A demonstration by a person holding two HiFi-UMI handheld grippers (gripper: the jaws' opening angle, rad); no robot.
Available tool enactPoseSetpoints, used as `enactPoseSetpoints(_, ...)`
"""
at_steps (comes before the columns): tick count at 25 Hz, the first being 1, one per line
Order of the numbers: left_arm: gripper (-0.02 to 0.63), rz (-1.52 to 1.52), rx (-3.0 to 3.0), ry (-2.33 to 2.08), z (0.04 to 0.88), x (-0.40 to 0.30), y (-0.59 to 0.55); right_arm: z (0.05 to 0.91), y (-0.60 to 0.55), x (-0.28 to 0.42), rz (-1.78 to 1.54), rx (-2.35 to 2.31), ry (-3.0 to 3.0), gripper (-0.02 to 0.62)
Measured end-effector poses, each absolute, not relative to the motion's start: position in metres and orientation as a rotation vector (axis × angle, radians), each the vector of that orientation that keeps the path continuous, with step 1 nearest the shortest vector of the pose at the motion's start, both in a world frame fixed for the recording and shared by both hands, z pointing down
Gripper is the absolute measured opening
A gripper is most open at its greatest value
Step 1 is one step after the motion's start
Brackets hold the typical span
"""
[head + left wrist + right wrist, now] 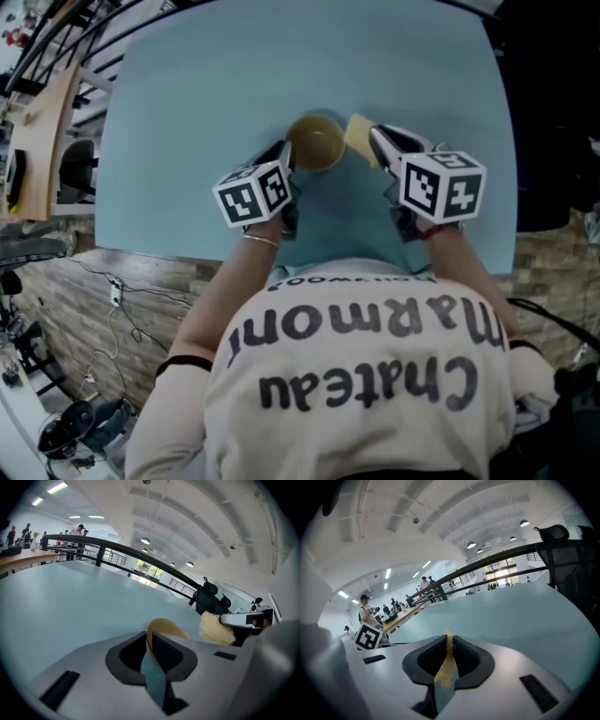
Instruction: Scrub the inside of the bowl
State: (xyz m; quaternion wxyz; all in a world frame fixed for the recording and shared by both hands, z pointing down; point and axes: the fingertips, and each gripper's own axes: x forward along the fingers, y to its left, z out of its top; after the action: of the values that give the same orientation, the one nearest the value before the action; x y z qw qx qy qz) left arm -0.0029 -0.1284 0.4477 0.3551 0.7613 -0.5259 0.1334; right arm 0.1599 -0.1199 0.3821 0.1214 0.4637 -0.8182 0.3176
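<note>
Bowl [167,626] rim tight in left tool [149,645]

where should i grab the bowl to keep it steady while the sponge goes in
Take the bowl by its rim on the left side, one jaw inside the wall, one outside. It stands upright and its wall is thin, so the jaws fit over it. That likely leaves the right side free for the sponge in the right gripper. The left gripper holds it there.
</note>
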Motion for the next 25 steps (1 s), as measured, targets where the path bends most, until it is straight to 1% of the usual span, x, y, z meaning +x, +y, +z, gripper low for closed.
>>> enactPoseSetpoints(7,0.031,0.325,1.943,-1.382,0.448,0.0,-0.125,0.392,-0.11,0.173,0.976,1.345,-2.381,0.06)
enactPoseSetpoints(10,0.054,0.314,1.947,-1.381,0.444,-0.002,-0.124,0.394,-0.105,0.17,0.985,1.331,-2.381,0.06)
enactPoseSetpoints(12,0.055,0.297,1.945,-1.396,0.439,-0.006,-0.123,0.396,-0.105,0.169,0.99,1.33,-2.38,0.06)
enactPoseSetpoints(15,0.054,0.249,1.981,-1.444,0.419,-0.013,-0.12,0.396,-0.106,0.168,1.005,1.342,-2.385,0.06)
enactPoseSetpoints(20,0.032,0.182,2.175,-1.52,0.365,-0.019,-0.114,0.376,-0.109,0.153,0.989,1.383,-2.432,0.06)
enactPoseSetpoints(25,0.029,0.155,2.245,-1.418,0.35,-0.019,-0.088,0.352,-0.094,0.142,0.997,1.453,-2.485,0.06)
